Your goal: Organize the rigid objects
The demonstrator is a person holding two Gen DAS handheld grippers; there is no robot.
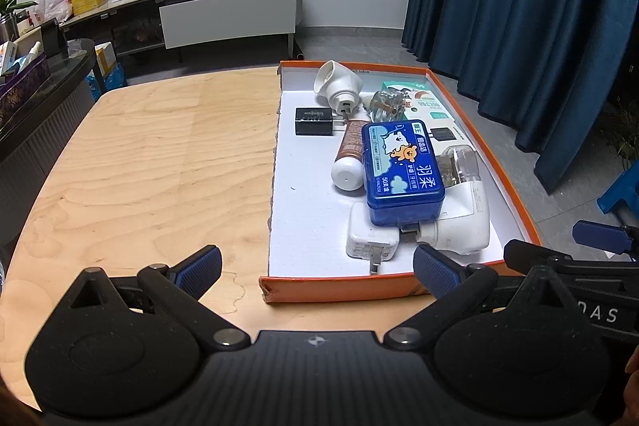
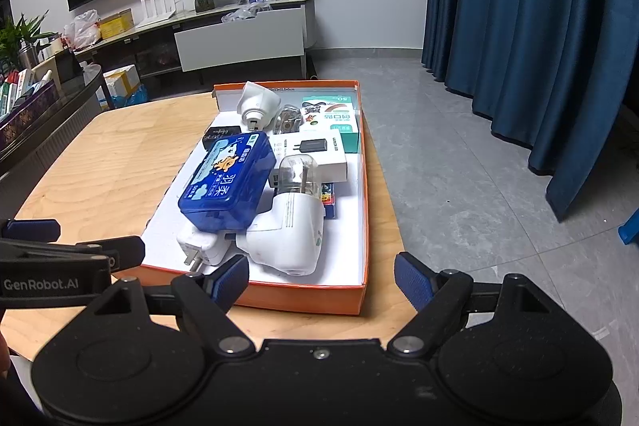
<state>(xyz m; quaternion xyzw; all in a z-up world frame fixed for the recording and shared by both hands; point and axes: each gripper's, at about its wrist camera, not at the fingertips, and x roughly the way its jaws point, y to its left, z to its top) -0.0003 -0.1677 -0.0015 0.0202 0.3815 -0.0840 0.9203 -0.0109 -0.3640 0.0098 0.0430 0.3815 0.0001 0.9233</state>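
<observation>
Two hand-held grippers hover at the near edge of an orange box full of small hard items.

The left hand-held gripper and right hand-held gripper both stand wide apart, holding nothing. All items lie inside the orange box on the right of the wooden tabletop: a blue plastic case rests atop a white charger and white plug-in device, with a black adapter farther back. Gathered loosely, perhaps sorted, perhaps awaiting sorting.
</observation>
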